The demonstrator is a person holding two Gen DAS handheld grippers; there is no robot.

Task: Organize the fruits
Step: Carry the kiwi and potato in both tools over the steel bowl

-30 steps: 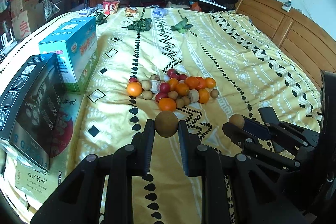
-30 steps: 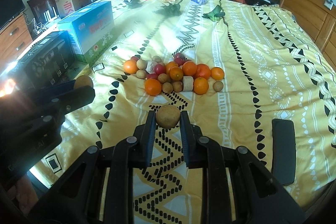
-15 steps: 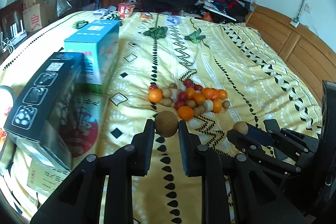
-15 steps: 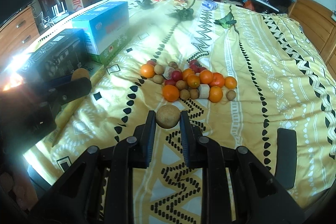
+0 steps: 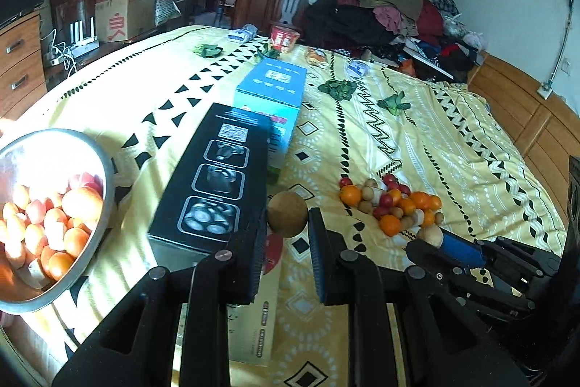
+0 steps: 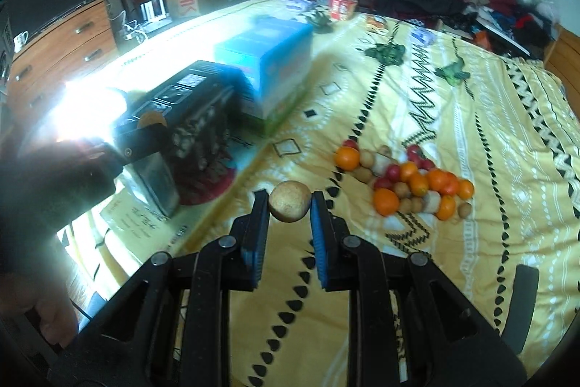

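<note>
Bowl (image 5: pixel 105 169) already heaped with fruit; pile (image 5: pixel 391 205) right of it left. Left claw (image 5: pixel 287 234), right claw (image 6: pixel 290 223) each clamped on a brown fruit.

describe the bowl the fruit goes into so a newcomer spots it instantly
Start at the long black box lying on the yellow bedspread. Left of it, at the bed's near edge, sits a round metal bowl. It is the only shiny container, already holding orange and red fruit.

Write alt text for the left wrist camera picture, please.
The left gripper pinches a round brown fruit above a yellow patterned bedspread. A metal bowl of fruit sits left; a loose fruit pile lies right.
</note>
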